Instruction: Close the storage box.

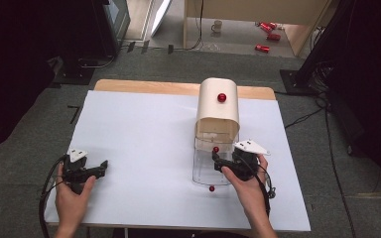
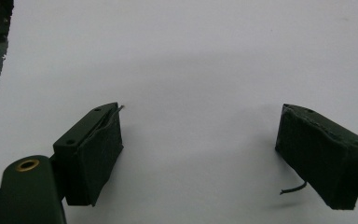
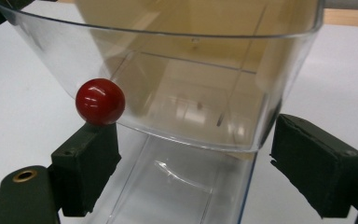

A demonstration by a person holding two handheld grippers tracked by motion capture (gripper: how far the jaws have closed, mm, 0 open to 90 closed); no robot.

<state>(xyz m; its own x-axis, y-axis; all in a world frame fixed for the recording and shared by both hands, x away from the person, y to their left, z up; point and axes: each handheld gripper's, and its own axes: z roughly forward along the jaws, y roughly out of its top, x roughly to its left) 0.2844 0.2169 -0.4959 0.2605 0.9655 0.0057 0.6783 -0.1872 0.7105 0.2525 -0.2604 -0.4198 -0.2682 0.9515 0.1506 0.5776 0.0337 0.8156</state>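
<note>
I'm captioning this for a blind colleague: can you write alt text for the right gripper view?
The right tongs stand open before a clear plastic container, with a red knob just above one pad. A clear panel lies flat on the white table between the pads.

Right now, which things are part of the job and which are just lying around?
Part of the job:
right hand-held gripper, open
clear plastic drawer
red knob
cream bread box

Just lying around:
left hand-held gripper, open over bare table
red cans on the floor
white mug
</note>
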